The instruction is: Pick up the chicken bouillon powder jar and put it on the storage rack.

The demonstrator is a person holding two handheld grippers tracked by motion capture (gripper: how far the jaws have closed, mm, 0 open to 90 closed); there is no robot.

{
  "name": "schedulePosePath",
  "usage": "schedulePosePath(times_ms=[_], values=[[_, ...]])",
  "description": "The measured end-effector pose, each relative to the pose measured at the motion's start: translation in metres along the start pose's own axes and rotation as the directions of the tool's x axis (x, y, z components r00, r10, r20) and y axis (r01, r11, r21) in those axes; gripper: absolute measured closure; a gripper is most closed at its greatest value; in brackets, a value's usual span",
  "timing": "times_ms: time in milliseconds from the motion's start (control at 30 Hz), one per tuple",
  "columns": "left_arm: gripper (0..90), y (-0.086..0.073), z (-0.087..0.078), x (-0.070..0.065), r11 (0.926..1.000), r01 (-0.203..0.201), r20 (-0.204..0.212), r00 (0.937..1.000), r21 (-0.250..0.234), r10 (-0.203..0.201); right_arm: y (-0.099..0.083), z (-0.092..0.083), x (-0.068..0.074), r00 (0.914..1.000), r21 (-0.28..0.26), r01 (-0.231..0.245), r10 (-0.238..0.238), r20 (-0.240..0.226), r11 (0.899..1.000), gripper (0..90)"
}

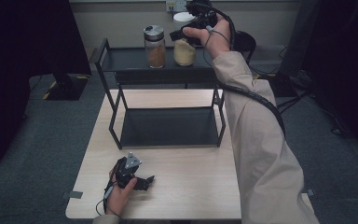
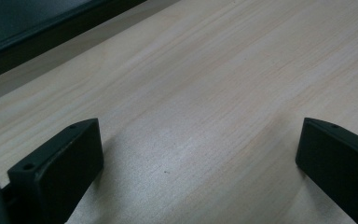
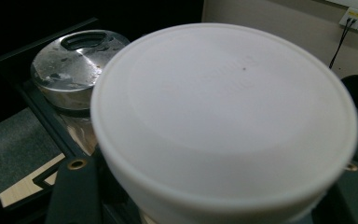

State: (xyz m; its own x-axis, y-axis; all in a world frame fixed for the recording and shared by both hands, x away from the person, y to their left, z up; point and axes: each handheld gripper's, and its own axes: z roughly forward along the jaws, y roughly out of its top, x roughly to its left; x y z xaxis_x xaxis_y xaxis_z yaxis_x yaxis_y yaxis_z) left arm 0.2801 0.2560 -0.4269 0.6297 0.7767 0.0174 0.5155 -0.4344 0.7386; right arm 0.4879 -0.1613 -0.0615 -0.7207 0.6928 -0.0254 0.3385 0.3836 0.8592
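So the right gripper is way out at the far end of the bench, up at the top tier of the black two-level shelf. Its fingers are clamped on the white-lidded jar, the one with the pale beige powder in it. From the right gripper view the white lid sits right between the fingers, so the grip looks to be around the neck just under the lid.

That jar is at the right part of the top tier, and its base seems to be at or just above the shelf surface, honestly can't tell if it's touching. Just left of it stands a second jar with a metal lid and brownish powder inside, near but apart.

My read: this is the placing step, jar being set on the top tier next to the other one. The next move would be settling it flat, then letting the fingers spread and backing straight out without bumping the metal-lid jar.

Left gripper rests near the front edge of the bench, fingers wide apart with nothing but bare wood between them. The lower tier is bare too.
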Motion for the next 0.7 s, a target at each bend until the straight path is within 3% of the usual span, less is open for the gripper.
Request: schedulePosePath(times_ms=[700], values=[[0.0, 0.0000, 0.0000, -0.0001, 1.0000, 0.000, 0.000, 1.0000, 0.000, 0.000, -0.0093, 0.0013, 0.0012, 1.0000, -0.024, 0.000, 0.000, 0.006, 1.000, 34.1]])
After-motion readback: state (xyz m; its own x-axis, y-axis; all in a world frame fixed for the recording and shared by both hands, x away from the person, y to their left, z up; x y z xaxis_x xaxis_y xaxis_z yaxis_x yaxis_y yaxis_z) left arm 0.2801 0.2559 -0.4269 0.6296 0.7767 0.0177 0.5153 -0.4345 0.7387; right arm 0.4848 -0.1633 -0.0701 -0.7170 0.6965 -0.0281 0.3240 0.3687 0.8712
